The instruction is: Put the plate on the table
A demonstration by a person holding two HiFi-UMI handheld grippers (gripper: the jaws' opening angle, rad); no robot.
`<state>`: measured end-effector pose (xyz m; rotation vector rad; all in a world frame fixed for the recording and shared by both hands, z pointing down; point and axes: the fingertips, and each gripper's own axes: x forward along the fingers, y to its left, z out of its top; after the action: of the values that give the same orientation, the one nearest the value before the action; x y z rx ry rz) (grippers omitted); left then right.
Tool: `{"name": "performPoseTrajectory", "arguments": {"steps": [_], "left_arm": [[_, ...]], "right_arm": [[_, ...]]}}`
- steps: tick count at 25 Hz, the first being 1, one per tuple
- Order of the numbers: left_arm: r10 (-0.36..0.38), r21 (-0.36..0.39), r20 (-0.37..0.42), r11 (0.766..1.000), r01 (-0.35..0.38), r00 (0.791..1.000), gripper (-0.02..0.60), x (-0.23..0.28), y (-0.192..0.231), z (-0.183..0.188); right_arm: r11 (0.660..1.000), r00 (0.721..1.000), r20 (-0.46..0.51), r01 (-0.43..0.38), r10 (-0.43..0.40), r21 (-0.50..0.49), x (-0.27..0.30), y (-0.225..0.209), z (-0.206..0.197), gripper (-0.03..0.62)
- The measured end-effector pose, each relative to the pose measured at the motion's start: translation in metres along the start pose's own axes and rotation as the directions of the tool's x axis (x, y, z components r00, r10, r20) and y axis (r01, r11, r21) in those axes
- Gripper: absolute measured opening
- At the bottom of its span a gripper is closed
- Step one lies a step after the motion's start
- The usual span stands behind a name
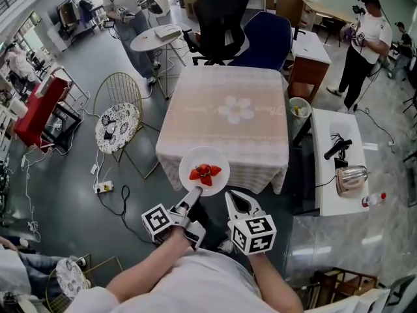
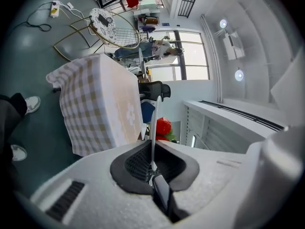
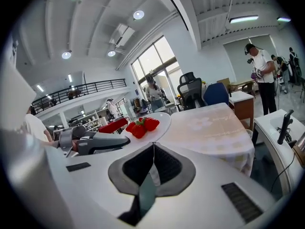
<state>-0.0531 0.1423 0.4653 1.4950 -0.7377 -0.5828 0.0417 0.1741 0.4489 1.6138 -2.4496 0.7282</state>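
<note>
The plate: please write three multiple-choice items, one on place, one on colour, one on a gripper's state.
1. Where is the plate?
A) flat on the table
B) in the left gripper
C) on a chair
2. What colour are the strawberries on it?
A) red
B) yellow
C) blue
3. How is the right gripper?
A) shut on the plate
B) wide open
C) shut, empty

1 B: its edge stands between the left jaws.
2 A: they show red in the head view.
3 C: its jaws meet with nothing between.

Strawberries [image 1: 205, 173] on plate [image 1: 195, 157] — before table [image 1: 221, 135].
</note>
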Motion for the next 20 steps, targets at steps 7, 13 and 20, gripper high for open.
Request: {"name": "performPoseTrajectory", "arguments": {"steps": [7, 13, 20], "left_arm": [[-0.015, 0.020, -0.005, 1.000, 0.015, 1.000, 0.017, 0.017, -0.003, 0.021], [-0.002, 0.014, -0.047, 1.000, 0.003, 0.999, 0.017, 0.042, 0.007, 0.038], [0.004, -0.008, -0.090, 1.000, -0.004, 0.996, 0.017, 0.082, 0.021, 0.084]], "right_arm": [[1.000, 1.000, 0.018, -0.008, 0.008, -0.025, 0.017, -0.009, 0.014, 0.005], [0.999, 1.000, 0.006, 0.007, -0.007, -0.042, 0.048, -0.022, 0.025, 0.005], [0.998, 0.998, -0.021, 0.055, -0.056, -0.037, 0.101, -0.036, 0.042, 0.005]]}}
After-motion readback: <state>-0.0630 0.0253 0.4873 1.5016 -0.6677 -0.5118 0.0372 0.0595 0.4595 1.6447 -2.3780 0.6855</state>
